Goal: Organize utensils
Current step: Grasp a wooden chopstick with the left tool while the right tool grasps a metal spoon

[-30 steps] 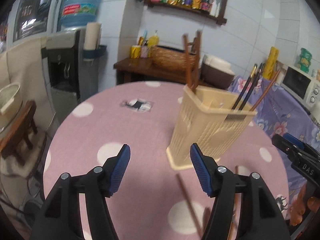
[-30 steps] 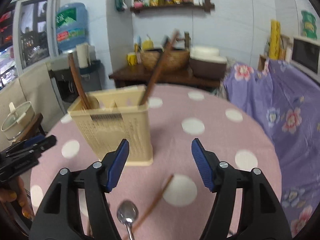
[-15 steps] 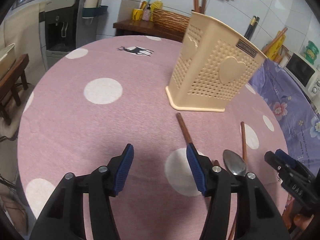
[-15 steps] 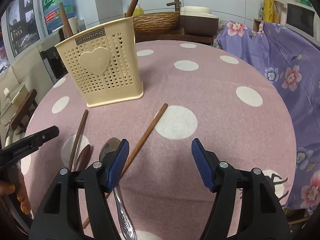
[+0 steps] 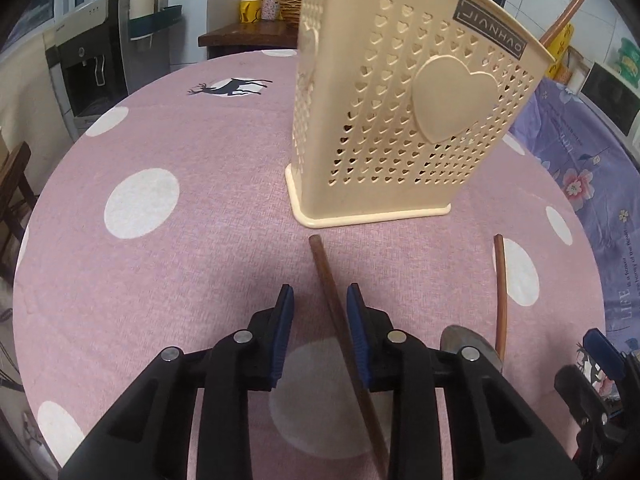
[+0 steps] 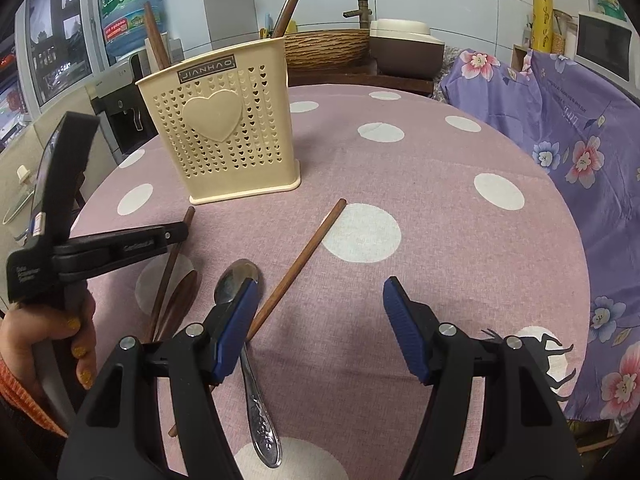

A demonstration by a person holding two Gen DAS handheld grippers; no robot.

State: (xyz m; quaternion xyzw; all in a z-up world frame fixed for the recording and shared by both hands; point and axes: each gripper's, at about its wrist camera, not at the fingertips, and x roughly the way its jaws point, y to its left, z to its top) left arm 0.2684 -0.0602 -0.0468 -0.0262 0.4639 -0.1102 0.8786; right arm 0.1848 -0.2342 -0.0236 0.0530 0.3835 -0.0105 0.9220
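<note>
A cream perforated utensil holder (image 5: 404,120) stands upright on the pink dotted table and also shows in the right wrist view (image 6: 232,136), with wooden handles sticking out of it. My left gripper (image 5: 318,320) is low over the table, its jaws partly closed around a brown wooden utensil handle (image 5: 332,292) that lies between the pads, with a gap on the left side. My right gripper (image 6: 320,320) is wide open and empty. A metal spoon (image 6: 244,320) and a second wooden stick (image 6: 304,260) lie by its left finger.
The round table (image 6: 440,184) has a pink cloth with white dots. A purple floral cloth (image 6: 580,128) covers furniture at the right. A water dispenser (image 5: 92,64) and a wooden side table (image 5: 248,36) stand behind. More wooden utensils (image 6: 172,300) lie under the left gripper.
Both grippers have come down toward the table. My left gripper has moved forward over the wooden handle and narrowed its jaws around it. My right gripper stays wide open.
</note>
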